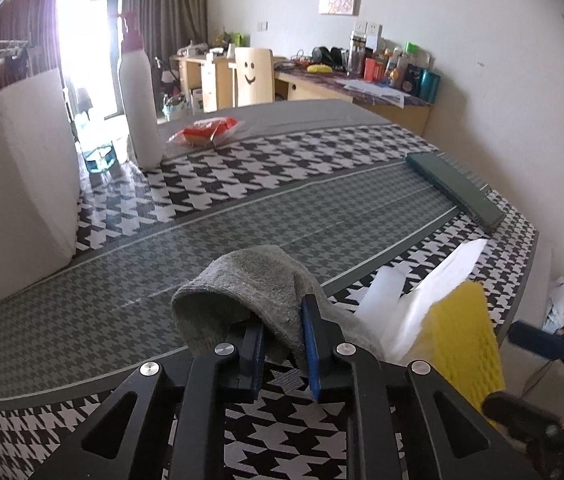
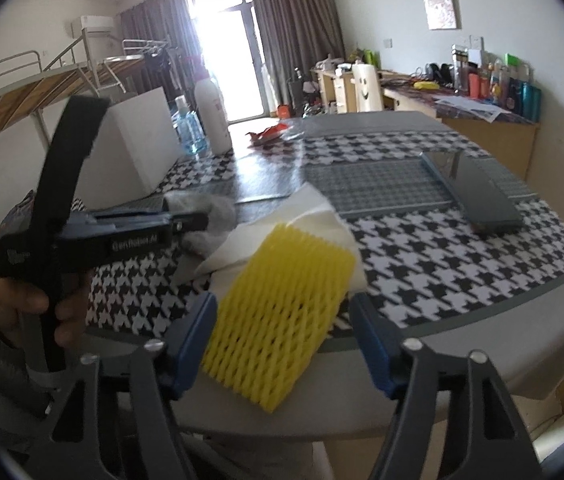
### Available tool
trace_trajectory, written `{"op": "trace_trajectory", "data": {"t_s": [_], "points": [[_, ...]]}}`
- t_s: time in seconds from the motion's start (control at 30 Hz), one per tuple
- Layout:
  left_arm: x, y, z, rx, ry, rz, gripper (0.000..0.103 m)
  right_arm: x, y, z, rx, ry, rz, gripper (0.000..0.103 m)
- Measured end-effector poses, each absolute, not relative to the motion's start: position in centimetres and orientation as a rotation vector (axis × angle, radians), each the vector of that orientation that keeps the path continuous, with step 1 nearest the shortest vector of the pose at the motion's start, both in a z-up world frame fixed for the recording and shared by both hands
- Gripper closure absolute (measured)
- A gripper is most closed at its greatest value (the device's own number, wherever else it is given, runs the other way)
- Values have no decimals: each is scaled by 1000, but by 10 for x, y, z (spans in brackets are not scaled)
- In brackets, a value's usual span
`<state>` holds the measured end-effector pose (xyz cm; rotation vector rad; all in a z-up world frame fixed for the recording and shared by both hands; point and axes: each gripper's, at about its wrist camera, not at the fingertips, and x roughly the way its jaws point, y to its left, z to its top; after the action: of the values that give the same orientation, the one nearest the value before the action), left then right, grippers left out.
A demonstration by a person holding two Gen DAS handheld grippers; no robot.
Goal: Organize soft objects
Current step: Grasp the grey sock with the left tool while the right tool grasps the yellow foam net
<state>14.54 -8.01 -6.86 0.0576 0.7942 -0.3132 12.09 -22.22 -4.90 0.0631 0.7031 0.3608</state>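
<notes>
A grey sock (image 1: 250, 280) is pinched between the blue pads of my left gripper (image 1: 284, 336), lifted a little off the houndstooth tablecloth (image 1: 282, 168). A hand holds that left gripper (image 2: 198, 222) in the right wrist view, with the sock (image 2: 220, 212) bunched at its tip. A yellow foam net (image 2: 282, 312) lies near the table's front edge, between the fingers of my right gripper (image 2: 282, 320). Its jaws stand wide, and a gap shows at the right pad. White sheets (image 2: 306, 212) lie under and behind the yellow net (image 1: 462, 336).
A white box (image 1: 14, 192) and a tall white bottle (image 1: 138, 100) stand at the left. A blue bottle (image 2: 188, 128) is behind them, and a red packet (image 1: 206, 132) lies further back. A dark green flat case (image 1: 458, 188) lies at the right. The table's rounded edge (image 2: 482, 360) is close.
</notes>
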Motion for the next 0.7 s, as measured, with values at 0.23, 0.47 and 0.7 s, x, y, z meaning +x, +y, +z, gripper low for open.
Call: {"op": "trace_trajectory", "data": {"t_s": [0.23, 0.47, 0.7], "points": [[140, -75, -58, 36, 764, -313, 85, 120, -211, -57, 37, 755, 398, 60], [134, -73, -55, 28, 757, -310, 85, 121, -209, -62, -6, 787, 360, 71], [126, -67, -51, 19, 744, -308, 85, 122, -205, -62, -28, 799, 336, 71]]}}
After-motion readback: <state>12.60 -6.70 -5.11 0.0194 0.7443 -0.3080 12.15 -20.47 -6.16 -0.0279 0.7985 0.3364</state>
